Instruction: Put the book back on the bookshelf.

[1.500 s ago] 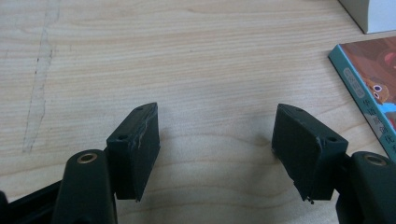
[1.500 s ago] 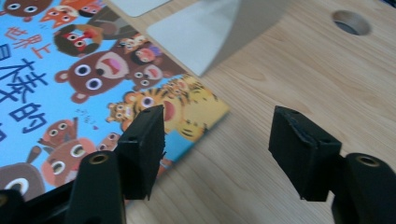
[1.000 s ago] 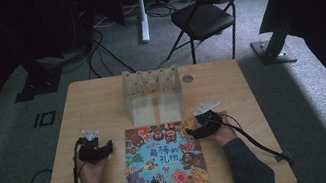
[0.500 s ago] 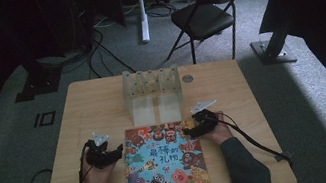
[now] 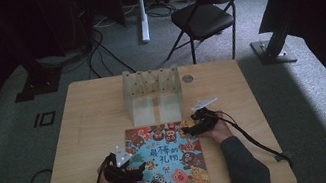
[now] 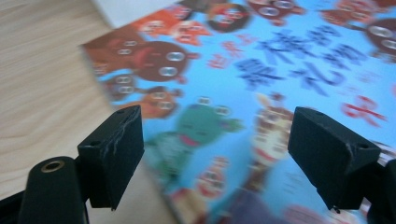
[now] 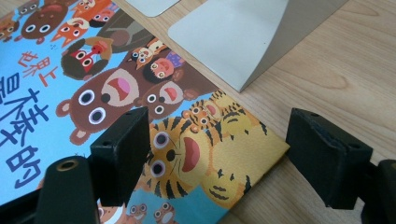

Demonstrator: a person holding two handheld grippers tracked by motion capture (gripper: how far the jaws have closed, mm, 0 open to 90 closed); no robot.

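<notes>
A colourful picture book (image 5: 168,159) with cartoon animals lies flat at the front middle of the wooden table (image 5: 90,124). My left gripper (image 5: 138,168) hovers over the book's left edge, jaws pointing right. Its jaws have just been opening and now stand wide, with nothing gripped. Between them in the left gripper view (image 6: 219,158) I see the book's cover (image 6: 261,70) and its left edge. My right gripper (image 5: 188,130) is open at the book's far right corner. The tiger corner of the book (image 7: 219,158) lies between its jaws (image 7: 224,154), untouched.
A clear plastic rack (image 5: 152,93) stands at the back middle of the table, its base plate (image 7: 233,37) just beyond the book. A small round disc (image 5: 187,79) lies to its right. A folding chair (image 5: 204,18) and floor cables lie past the table.
My left hand has slid toward the front of the table and rightward onto the book's left edge. The right gripper has stayed at the far right corner.
</notes>
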